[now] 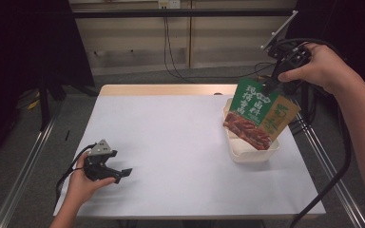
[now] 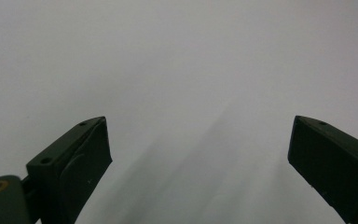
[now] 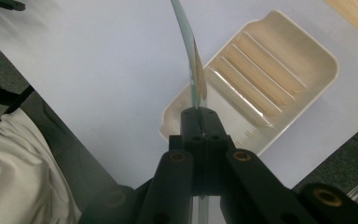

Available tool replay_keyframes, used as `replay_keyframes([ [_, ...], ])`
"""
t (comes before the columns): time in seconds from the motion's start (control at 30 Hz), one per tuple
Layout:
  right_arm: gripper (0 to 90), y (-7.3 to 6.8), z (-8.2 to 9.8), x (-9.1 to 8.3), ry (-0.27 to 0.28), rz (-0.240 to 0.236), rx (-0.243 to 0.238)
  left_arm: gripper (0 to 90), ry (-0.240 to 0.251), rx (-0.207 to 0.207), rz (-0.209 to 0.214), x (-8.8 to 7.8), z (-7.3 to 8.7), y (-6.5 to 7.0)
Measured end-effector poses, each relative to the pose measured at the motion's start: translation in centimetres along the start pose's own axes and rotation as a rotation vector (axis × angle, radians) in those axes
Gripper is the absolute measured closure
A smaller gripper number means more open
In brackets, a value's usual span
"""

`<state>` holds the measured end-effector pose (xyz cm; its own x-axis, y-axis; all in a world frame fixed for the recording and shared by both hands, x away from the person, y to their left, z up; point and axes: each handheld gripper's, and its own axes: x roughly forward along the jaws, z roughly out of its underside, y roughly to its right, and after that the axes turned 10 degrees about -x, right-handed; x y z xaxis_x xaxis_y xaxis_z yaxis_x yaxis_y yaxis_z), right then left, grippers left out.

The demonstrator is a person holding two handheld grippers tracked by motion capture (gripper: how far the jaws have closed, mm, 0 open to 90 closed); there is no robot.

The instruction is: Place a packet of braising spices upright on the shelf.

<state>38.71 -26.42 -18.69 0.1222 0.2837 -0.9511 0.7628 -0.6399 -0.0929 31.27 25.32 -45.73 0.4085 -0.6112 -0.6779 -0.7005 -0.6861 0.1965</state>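
Dangling food pouch above tray

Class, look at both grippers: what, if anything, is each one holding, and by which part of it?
The right gripper is shut on the green food pouch, pinching its top edge so it hangs above the cream tray. The left gripper is open and holds nothing.

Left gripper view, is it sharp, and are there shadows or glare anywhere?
Left gripper view: the white table looks soft and featureless, with faint grey shadow streaks between the open left tongs. High view: dim, dark corners, no glare. Right gripper view: the food packet edge is slightly blurred.
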Motion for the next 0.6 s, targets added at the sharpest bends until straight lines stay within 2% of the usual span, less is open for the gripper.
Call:
replay_keyframes([
  [0.13, 90.0, 0.2, 0.2, 0.0, -0.006, 0.013, 0.001, 5.5, 0.000, 0.001, -0.001, 0.0, 0.0, 0.0],
  [0.33, 90.0, 0.2, 0.6, 0.3, -0.031, -0.001, 0.004, 5.5, -0.005, 0.001, -0.007, 0.0, 0.0, 0.1],
  [0.47, 90.0, 0.3, 0.8, 0.5, -0.023, 0.000, 0.006, 5.5, -0.008, 0.012, -0.017, -0.1, 0.0, 0.1],
  [0.6, 90.0, 0.4, 1.1, 0.6, -0.030, -0.007, 0.015, 5.5, 0.005, 0.003, -0.006, 0.0, 0.0, 0.1],
])
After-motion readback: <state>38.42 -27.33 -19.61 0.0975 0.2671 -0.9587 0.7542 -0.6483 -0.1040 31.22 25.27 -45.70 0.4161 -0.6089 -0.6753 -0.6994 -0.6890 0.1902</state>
